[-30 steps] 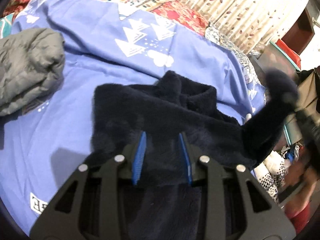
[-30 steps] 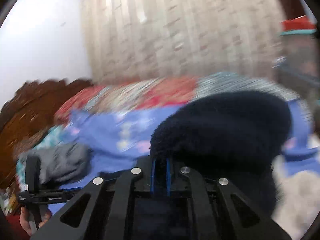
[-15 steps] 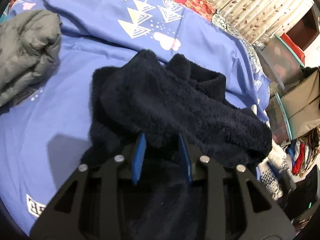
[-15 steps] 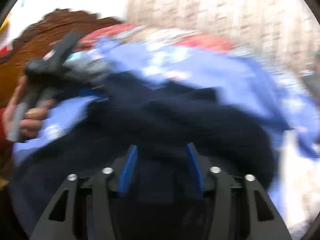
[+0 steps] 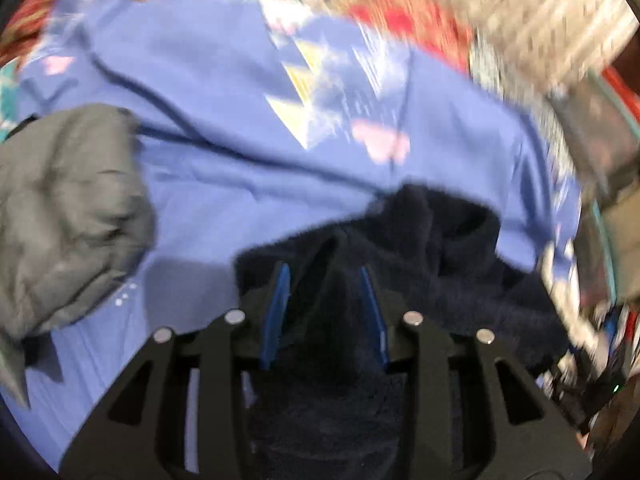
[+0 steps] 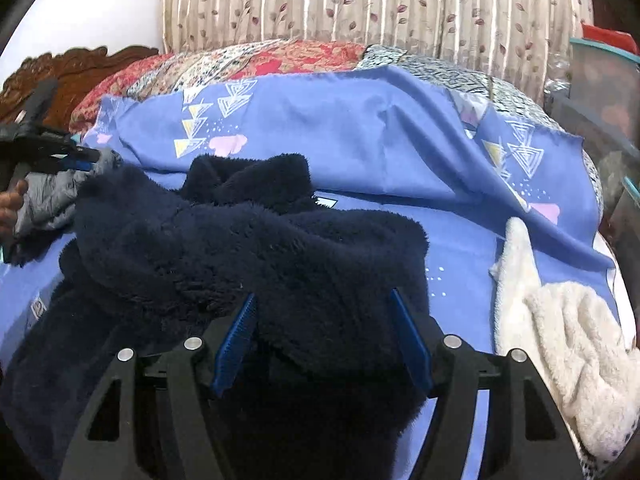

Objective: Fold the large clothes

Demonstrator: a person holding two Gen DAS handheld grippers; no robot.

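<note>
A dark navy fleece garment (image 6: 248, 248) lies bunched on the blue bedsheet (image 6: 360, 136), one sleeve folded across its body. My right gripper (image 6: 324, 316) is open, its blue pads standing wide over the fleece sleeve end. My left gripper (image 5: 324, 284) is open just above the garment's edge (image 5: 420, 240); this view is blurred. The left gripper also shows at the far left of the right wrist view (image 6: 48, 148), held by a hand.
A grey padded jacket (image 5: 68, 208) lies folded at the left on the sheet. A white fluffy garment (image 6: 560, 328) lies at the right edge of the bed. Patchwork quilt (image 6: 280, 60), curtain and wooden headboard (image 6: 80, 64) stand behind; storage boxes (image 6: 600, 80) at right.
My right gripper has opened wider and let the sleeve lie across the garment, then steadied. My left gripper has swung left and back off the fleece.
</note>
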